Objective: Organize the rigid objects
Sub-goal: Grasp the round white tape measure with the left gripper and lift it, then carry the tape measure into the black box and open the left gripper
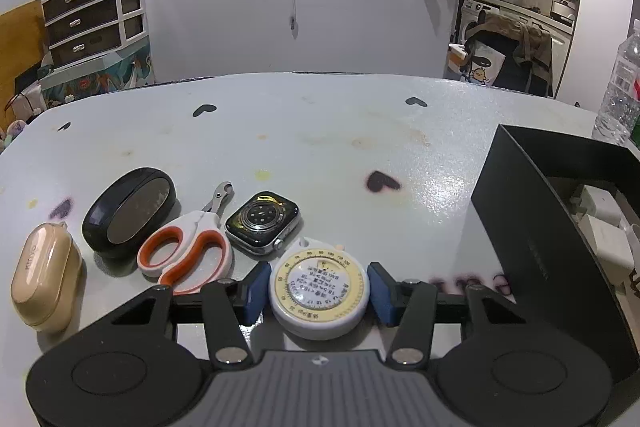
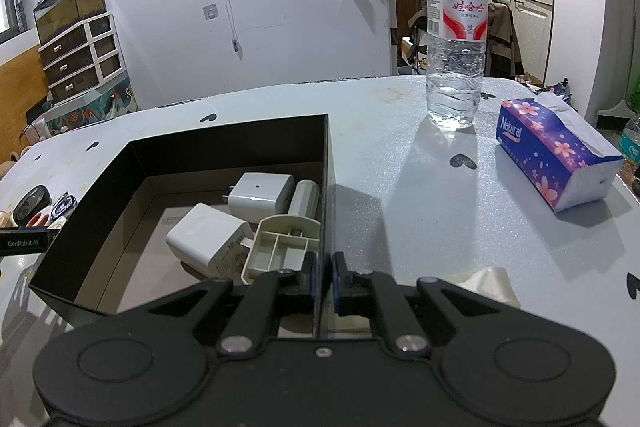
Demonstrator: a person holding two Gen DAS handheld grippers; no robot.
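A round white and yellow tape measure (image 1: 320, 323) lies on the table between the blue pads (image 1: 256, 291) of my left gripper (image 1: 319, 291), which is shut on its sides. Behind it sit a strapless smartwatch (image 1: 262, 221), orange-handled scissors (image 1: 188, 251), a nail clipper (image 1: 220, 197), a black oval case (image 1: 128, 211) and a beige earbud case (image 1: 44, 287). My right gripper (image 2: 326, 277) is shut on the thin right wall of the open black box (image 2: 224, 143). Inside the box lie two white chargers (image 2: 260, 195), a beige plastic holder (image 2: 280, 247) and a white cylinder (image 2: 304, 197).
The black box (image 1: 532, 227) stands just right of the left gripper. A water bottle (image 2: 456, 39) and a purple tissue pack (image 2: 552, 155) stand on the grey table (image 2: 400, 187) to the box's right. A crumpled tissue (image 2: 488, 283) lies near the right gripper.
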